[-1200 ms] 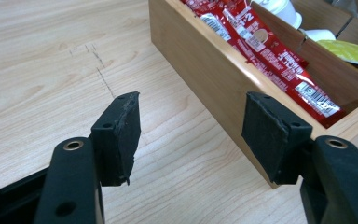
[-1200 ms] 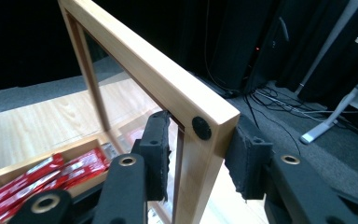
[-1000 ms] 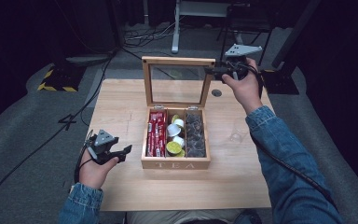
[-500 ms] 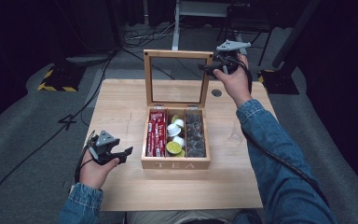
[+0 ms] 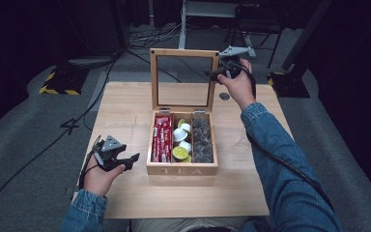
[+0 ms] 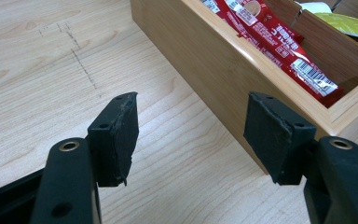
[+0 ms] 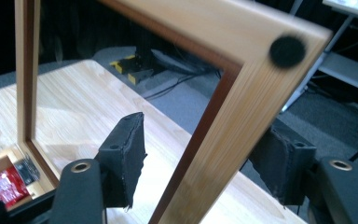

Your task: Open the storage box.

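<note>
A wooden tea box (image 5: 181,170) sits mid-table with its glass-paned lid (image 5: 184,52) standing upright. Inside are red packets (image 5: 162,137), white and green capsules (image 5: 180,145) and dark capsules (image 5: 203,140). My right gripper (image 5: 215,73) is open at the lid's upper right corner. In the right gripper view the wooden lid frame (image 7: 223,107) passes between the two spread jaws of the right gripper (image 7: 205,154). My left gripper (image 5: 130,159) is open just above the table, left of the box. The left gripper (image 6: 193,135) holds nothing, and the box wall (image 6: 205,60) is near its right jaw.
A round dark grommet (image 5: 224,96) is set in the table right of the lid. Bare wood (image 5: 121,111) lies left of the box. Cables and a yellow-black striped base (image 5: 58,82) lie on the floor beyond the far edge.
The right gripper has moved up and away from me at the lid's corner, and the lid has swung further upright. The left gripper has stayed put.
</note>
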Demonstrator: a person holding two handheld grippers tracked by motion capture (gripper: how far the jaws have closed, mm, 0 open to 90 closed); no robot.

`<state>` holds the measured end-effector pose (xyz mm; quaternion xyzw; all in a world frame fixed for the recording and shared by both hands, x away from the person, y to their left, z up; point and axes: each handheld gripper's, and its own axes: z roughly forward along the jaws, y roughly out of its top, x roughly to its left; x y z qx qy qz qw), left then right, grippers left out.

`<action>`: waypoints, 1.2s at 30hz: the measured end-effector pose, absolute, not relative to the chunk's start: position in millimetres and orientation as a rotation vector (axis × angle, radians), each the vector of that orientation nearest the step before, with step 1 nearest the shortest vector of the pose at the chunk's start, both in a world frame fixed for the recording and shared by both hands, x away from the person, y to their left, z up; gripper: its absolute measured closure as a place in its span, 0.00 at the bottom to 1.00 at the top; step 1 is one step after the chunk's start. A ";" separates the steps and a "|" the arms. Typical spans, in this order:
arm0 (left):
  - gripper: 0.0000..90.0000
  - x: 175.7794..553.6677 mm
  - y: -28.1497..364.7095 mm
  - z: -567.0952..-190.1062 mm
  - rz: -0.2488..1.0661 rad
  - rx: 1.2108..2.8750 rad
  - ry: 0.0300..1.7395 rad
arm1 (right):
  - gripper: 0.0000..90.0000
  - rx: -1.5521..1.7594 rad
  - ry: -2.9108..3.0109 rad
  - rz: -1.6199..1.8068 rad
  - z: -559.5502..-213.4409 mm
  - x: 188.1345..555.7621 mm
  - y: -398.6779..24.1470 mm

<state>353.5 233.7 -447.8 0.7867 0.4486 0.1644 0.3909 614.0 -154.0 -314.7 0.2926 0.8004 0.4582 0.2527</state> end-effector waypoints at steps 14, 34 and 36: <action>0.40 354.7 234.1 -449.8 0.401 2.004 1.144 | 0.40 0.848 2.216 1.230 -326.9 620.9 -154.0; 0.38 354.1 232.8 -446.6 0.385 2.049 1.122 | 0.43 0.877 2.249 1.412 -294.9 573.8 -183.8; 0.38 353.1 232.1 -446.4 0.383 2.045 1.120 | 0.43 0.852 2.265 1.434 -292.4 564.3 -185.1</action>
